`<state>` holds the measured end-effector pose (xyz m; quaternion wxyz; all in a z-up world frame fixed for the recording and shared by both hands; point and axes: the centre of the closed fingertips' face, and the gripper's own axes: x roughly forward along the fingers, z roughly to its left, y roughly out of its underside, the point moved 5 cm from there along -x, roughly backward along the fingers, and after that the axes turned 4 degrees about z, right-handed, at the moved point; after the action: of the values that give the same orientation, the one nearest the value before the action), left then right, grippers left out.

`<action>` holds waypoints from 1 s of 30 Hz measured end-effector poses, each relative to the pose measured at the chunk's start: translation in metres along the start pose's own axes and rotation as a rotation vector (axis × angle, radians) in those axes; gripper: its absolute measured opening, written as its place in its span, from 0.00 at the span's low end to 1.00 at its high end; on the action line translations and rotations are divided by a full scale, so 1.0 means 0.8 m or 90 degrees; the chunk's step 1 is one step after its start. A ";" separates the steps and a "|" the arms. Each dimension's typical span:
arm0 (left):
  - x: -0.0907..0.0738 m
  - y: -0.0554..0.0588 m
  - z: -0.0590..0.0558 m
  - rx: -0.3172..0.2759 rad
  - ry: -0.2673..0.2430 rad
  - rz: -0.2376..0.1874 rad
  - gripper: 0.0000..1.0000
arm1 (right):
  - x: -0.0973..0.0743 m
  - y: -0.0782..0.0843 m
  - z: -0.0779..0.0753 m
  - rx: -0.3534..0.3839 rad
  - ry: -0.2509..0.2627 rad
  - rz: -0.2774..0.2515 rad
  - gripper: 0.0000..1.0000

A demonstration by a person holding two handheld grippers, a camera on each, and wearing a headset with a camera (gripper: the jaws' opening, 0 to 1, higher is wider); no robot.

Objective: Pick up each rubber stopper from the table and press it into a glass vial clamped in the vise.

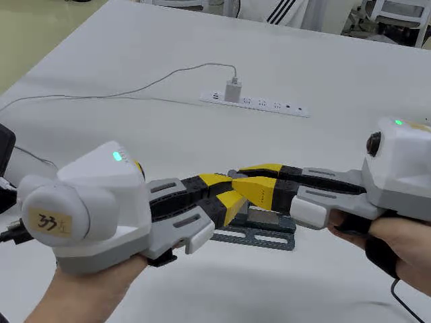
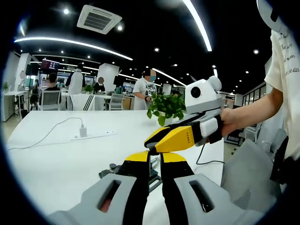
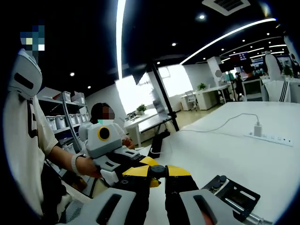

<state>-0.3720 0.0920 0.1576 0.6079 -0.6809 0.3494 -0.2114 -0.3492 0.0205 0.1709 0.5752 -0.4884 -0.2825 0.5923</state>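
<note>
My left gripper (image 1: 230,191) and right gripper (image 1: 234,177) meet tip to tip in the air over a dark metal vise (image 1: 269,237) on the white table (image 1: 202,74). In the left gripper view my own jaws (image 2: 156,158) stand close together, and the right gripper (image 2: 152,145) comes in from the right with its yellow jaws closed. In the right gripper view my jaws (image 3: 157,171) are drawn together around a small dark round shape I cannot identify. The left gripper (image 3: 140,161) enters from the left, and the vise (image 3: 234,190) lies lower right. No vial stands in the vise.
A white power strip (image 1: 259,104) with a charger plugged in lies at the back of the table, its cable trailing left. A dark object (image 1: 3,151) sits at the left edge. People and desks fill the room behind.
</note>
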 end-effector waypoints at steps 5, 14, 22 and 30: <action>0.000 -0.004 -0.003 -0.011 0.018 -0.008 0.04 | -0.003 -0.001 0.003 -0.002 -0.023 -0.016 0.06; 0.000 -0.005 -0.007 -0.022 0.046 -0.010 0.04 | -0.008 0.000 0.003 -0.018 -0.052 -0.024 0.06; -0.001 -0.002 -0.008 -0.031 0.056 -0.005 0.03 | -0.008 0.002 0.005 -0.031 -0.056 0.003 0.07; 0.000 0.003 -0.011 -0.025 0.065 0.009 0.02 | -0.009 0.006 0.007 -0.044 -0.042 0.039 0.21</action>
<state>-0.3789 0.0862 0.1564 0.5774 -0.6784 0.3890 -0.2345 -0.3571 0.0141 0.1705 0.5295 -0.4967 -0.3067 0.6155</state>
